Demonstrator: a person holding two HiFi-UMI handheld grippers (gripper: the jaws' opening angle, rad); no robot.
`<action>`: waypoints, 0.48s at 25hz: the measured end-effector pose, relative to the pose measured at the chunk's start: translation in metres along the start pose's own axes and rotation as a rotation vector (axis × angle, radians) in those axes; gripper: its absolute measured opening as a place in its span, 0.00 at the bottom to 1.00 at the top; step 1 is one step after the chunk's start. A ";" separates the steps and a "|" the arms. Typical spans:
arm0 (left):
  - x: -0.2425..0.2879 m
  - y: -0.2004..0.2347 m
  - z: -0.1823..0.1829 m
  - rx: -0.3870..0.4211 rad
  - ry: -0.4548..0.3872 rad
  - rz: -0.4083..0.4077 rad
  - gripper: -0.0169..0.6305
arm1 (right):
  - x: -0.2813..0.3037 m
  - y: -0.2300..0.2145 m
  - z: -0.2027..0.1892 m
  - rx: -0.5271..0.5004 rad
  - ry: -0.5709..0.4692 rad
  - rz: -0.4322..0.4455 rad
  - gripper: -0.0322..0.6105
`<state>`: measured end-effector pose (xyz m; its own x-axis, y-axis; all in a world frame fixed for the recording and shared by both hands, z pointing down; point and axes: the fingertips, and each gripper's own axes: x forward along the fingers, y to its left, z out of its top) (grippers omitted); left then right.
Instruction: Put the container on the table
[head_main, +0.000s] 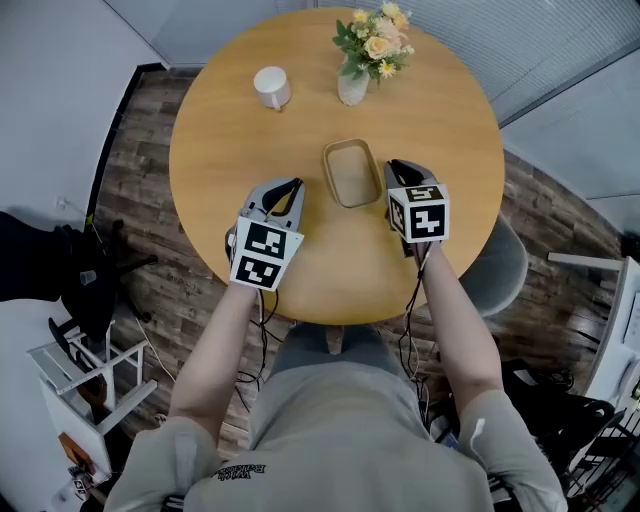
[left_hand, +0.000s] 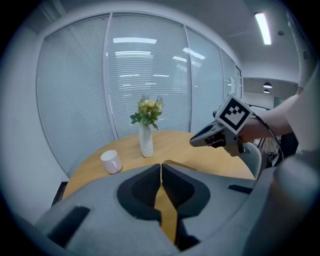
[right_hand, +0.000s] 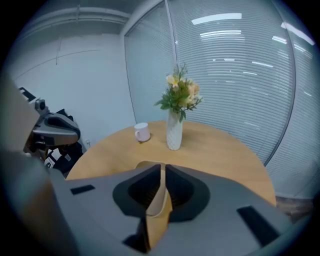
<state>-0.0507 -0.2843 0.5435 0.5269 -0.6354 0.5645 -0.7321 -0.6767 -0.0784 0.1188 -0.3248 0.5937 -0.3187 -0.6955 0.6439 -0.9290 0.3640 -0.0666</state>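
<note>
1. The container (head_main: 352, 172), a shallow tan rectangular tray, is near the middle of the round wooden table (head_main: 230, 150), well in from every edge. No view shows whether its base touches the tabletop.
2. The right gripper (head_main: 393, 172) is at the container's right side. In the right gripper view its jaws are closed on the container's thin wall, and the tan material runs down between them.
3. The left gripper (head_main: 292, 188) hovers over the table just left of the container, with bare wood between them. Its jaws are pressed together at the tips with nothing between them; only tabletop shows through the slit below.
4. Bare tabletop lies on every side of the container: a wide stretch towards the person, and more to the left and right out to the rim.
5. On the far side of the table, a white mug (head_main: 271, 87) stands at far left. A white vase of yellow and peach flowers (head_main: 355, 85) stands almost straight beyond the container. Both are apart from it and from each other.
6. Off the table, a grey chair (head_main: 495, 265) is tucked against the rim by the person's right arm. A black office chair (head_main: 90, 280) stands on the wood floor to the left, clear of the table.
7. A glass wall with blinds (right_hand: 240, 75) runs behind the table's far side.
</note>
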 end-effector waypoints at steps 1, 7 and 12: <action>-0.005 0.001 0.007 0.001 -0.012 0.005 0.07 | -0.008 0.000 0.008 -0.005 -0.020 -0.001 0.10; -0.038 0.008 0.058 0.049 -0.096 0.049 0.07 | -0.069 0.002 0.069 -0.039 -0.170 -0.010 0.10; -0.073 0.009 0.102 0.108 -0.176 0.067 0.07 | -0.128 0.008 0.114 -0.063 -0.306 -0.024 0.10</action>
<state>-0.0515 -0.2816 0.4178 0.5524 -0.7293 0.4037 -0.7227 -0.6604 -0.2040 0.1305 -0.3031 0.4235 -0.3472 -0.8553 0.3845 -0.9266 0.3761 -0.0001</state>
